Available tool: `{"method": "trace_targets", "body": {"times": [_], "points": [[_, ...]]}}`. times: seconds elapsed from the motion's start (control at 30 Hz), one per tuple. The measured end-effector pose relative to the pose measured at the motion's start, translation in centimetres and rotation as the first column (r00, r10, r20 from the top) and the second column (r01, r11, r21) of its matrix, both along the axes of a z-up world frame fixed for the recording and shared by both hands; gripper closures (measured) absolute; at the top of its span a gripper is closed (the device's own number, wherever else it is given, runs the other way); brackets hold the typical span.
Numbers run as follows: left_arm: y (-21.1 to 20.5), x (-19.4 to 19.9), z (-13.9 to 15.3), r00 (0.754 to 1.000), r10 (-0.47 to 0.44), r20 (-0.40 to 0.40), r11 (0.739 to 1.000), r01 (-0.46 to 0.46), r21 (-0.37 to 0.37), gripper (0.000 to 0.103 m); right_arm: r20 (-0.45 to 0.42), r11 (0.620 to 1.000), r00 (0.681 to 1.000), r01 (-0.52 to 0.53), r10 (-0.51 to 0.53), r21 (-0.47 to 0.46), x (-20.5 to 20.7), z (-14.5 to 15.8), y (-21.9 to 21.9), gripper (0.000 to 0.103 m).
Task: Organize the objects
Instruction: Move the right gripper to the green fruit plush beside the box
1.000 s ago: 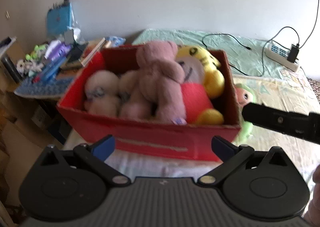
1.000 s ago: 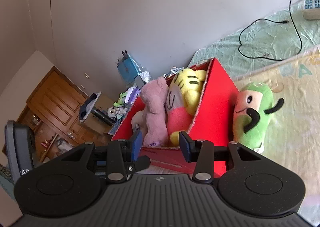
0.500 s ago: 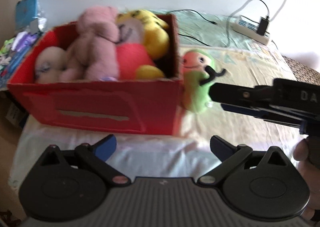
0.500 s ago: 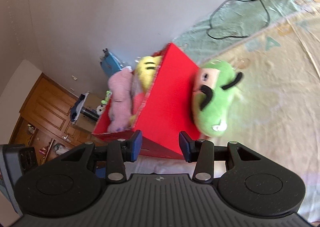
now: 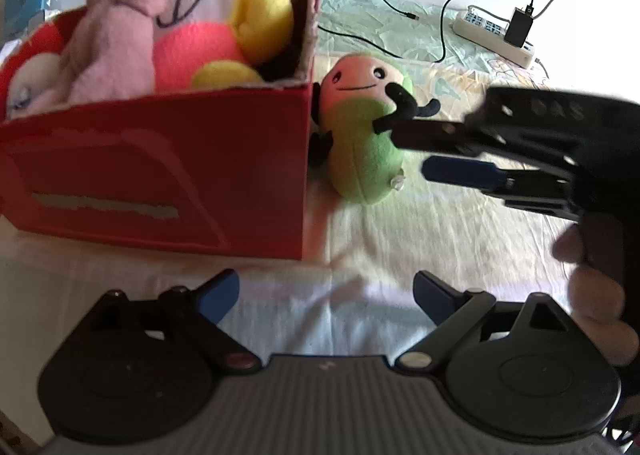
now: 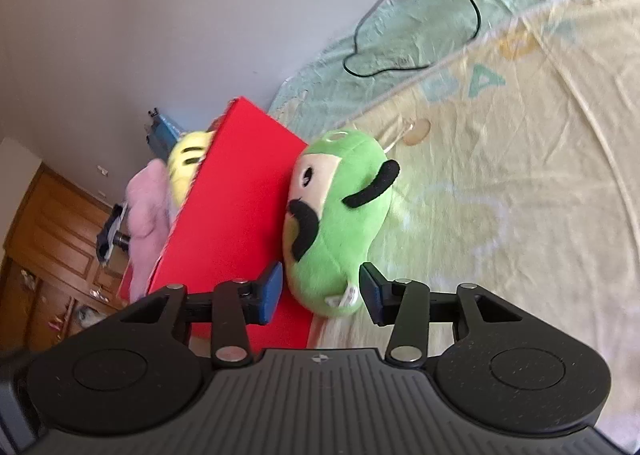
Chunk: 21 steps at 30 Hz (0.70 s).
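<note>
the green plush toy is lying on the bed, leaning against the outer side of the red box, which is holding a pink plush and a yellow plush. the right tongs are standing apart, flanking the toy's lower end without gripping it. the left tongs are hanging apart and empty, in front of the box.

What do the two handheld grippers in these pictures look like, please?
Both are matte black plastic. The left gripper and right gripper each have a ribbed body, two round discs, hinged link arms with silver pivot screws, and blue pads on the fingers. Blurred pale lettering marks the right one's side. No sleeve or cable is visible.
</note>
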State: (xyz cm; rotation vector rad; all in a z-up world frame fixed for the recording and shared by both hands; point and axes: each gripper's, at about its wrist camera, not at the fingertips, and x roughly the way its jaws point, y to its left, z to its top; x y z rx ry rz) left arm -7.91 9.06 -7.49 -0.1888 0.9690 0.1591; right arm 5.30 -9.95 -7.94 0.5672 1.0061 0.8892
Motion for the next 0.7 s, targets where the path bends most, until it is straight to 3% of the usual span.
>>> {"method": "trace_targets", "body": {"times": [0.23, 0.33, 0.7], "points": [[0.5, 0.5, -0.9, 1.000, -0.015, -0.015, 1.000, 0.014, -0.027, 0.008, -0.093, 0.998, 0.995, 0.034, -0.030, 0.050, 2.1, -1.9, 1.6, 0.049], [0.5, 0.6, -1.0, 0.999, -0.024, -0.021, 0.999, 0.024, -0.041, 0.008, -0.153, 0.995, 0.988, 0.042, -0.028, 0.093, 2.5, -2.8, 1.3, 0.052], [-1.7, 0.7, 0.2, 0.985, -0.169, 0.032, 0.979, 0.171, -0.107, 0.008, -0.182, 0.994, 0.983, 0.037, -0.019, 0.099, -0.2, -2.3, -3.4, 0.058]]}}
